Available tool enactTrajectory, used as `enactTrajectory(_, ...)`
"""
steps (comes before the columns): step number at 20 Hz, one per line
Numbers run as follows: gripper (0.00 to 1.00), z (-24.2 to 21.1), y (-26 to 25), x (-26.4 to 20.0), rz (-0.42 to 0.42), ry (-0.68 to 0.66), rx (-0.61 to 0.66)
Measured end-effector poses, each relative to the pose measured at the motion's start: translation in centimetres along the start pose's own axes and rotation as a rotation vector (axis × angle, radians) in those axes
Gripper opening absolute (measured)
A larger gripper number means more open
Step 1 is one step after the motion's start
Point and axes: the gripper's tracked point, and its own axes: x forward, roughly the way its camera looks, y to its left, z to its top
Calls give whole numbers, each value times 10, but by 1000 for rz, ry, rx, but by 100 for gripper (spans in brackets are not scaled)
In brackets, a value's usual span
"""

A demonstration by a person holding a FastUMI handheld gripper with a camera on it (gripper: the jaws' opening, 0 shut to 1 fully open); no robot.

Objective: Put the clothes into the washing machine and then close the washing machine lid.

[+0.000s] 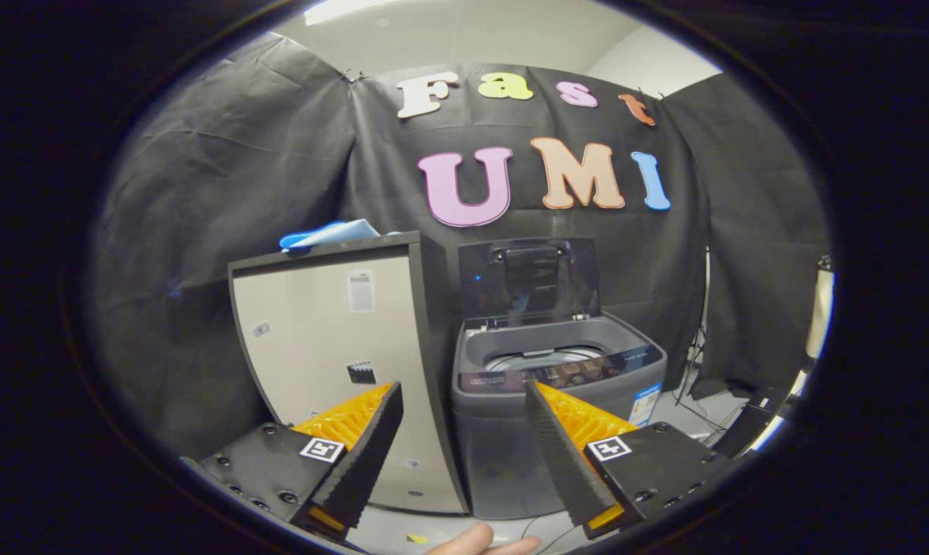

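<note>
Gripper [462, 395] hanging in the air with its jaws spread wide and nothing sitting between them. Both fingers are pointing forward toward the appliances, well short of touching either.

Beyond the fingers, just past the right one, the washing machine [558, 401] is standing on the floor with its lid [527, 279] tilted up and back, leaving the drum opening [545, 358] showing. A control strip is running along the front rim of the machine, and a sticker [644, 404] is sitting on its front near the right finger.

Beyond the left finger, a pale cabinet [333, 362] with a dark frame is standing right beside the washer. The clothes [327, 233], a blue bundle, are lying on top of this cabinet, well above and beyond the left finger.

Below the fingers, a person's fingertips [481, 541] are peeking in.
</note>
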Motion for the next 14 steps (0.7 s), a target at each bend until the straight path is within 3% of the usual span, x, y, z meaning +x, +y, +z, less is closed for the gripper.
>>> enactTrajectory(8, 98, 98, 101, 41, 131, -95, 53)
enactTrajectory(11, 98, 132, 120, 59, 128, -108, 49)
enactTrajectory(14, 98, 158, 126, 78, 72, -125, 42)
